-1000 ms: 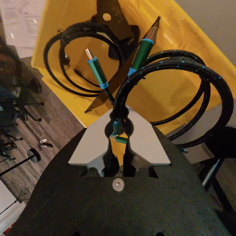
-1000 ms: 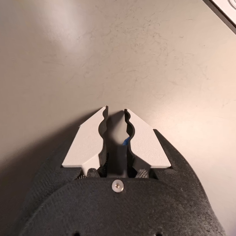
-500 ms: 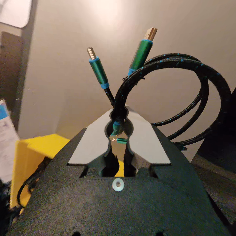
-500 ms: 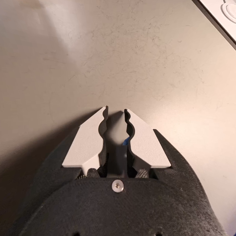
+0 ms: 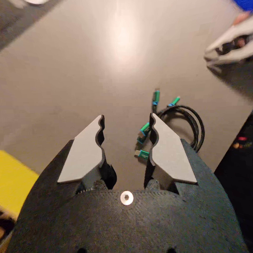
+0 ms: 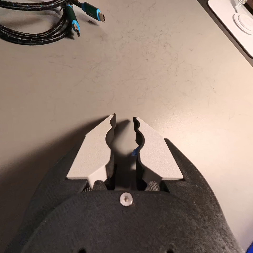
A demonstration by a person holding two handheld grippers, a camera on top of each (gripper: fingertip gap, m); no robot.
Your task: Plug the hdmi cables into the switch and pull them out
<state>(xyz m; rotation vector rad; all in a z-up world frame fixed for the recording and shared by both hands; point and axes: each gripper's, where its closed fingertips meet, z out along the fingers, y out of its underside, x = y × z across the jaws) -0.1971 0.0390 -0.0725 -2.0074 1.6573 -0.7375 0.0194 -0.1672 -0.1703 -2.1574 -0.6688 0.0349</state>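
A coiled bundle of black braided HDMI cables (image 5: pixel 194 123) with green plugs (image 5: pixel 155 97) lies on the beige table, just right of my left gripper. My left gripper (image 5: pixel 126 115) is open and empty above the table; its right finger (image 5: pixel 168 145) hides part of the bundle. In the right wrist view the cables (image 6: pixel 34 37) lie at the far upper left, with two plugs (image 6: pixel 93 11) pointing right. My right gripper (image 6: pixel 124 116) hovers low over bare table, its jaws slightly apart with nothing between them. It also shows blurred in the left wrist view (image 5: pixel 225 50). No switch is in view.
A yellow bin (image 5: pixel 15 172) sits at the lower left of the left wrist view. A black object (image 5: pixel 239 157) stands at the right edge. A white pad with a round white item (image 6: pixel 235 21) lies beyond the table's far right edge (image 6: pixel 213 21). The left gripper's tips are roughly 30 cm from the right gripper's.
My left gripper swung from over the yellow bin to the table, opened and let go of the cable bundle, which now lies on the table. The right gripper shifted slightly.
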